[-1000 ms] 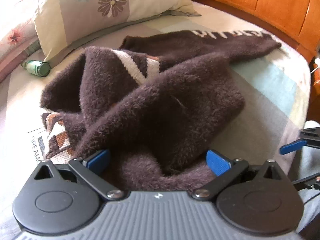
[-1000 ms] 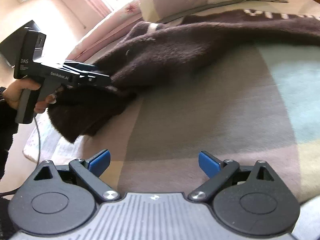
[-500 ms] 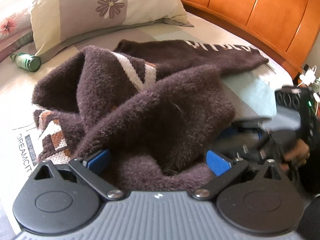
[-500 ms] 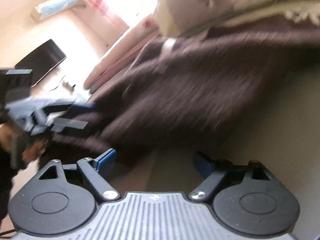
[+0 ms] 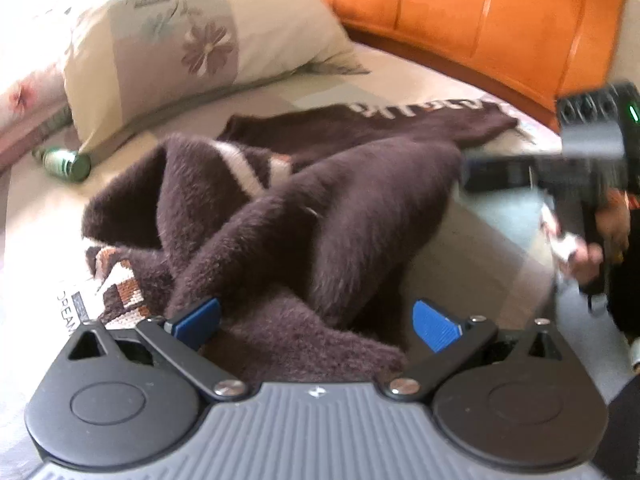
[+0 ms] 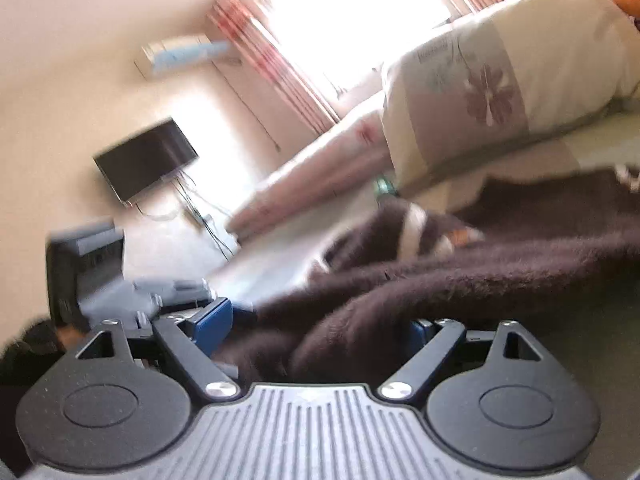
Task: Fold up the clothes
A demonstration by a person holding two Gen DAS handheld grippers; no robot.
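A fuzzy dark brown sweater [image 5: 320, 208] with white and orange pattern bands lies bunched on the bed, one part stretched flat toward the headboard. My left gripper [image 5: 316, 320] is open. A thick fold lies between its blue pads, against the left pad and short of the right one. My right gripper [image 6: 316, 326] is open too, with a fold of the sweater [image 6: 460, 276] lying between its jaws and covering most of the right pad. In the left wrist view, the right gripper [image 5: 472, 172], blurred, reaches the sweater's right edge, a hand [image 5: 584, 252] on its handle.
A floral pillow [image 5: 192, 52] and a small green bottle [image 5: 66, 162] lie behind the sweater. An orange wooden headboard [image 5: 480, 20] curves along the back. The right wrist view shows a wall TV [image 6: 146, 160], an air conditioner [image 6: 180, 54] and a bright curtained window.
The right gripper rose, tilted up and moved in from the bare bedspread to the sweater, whose fold now lies between its jaws. The left gripper lifted a little with the fold still between its pads.
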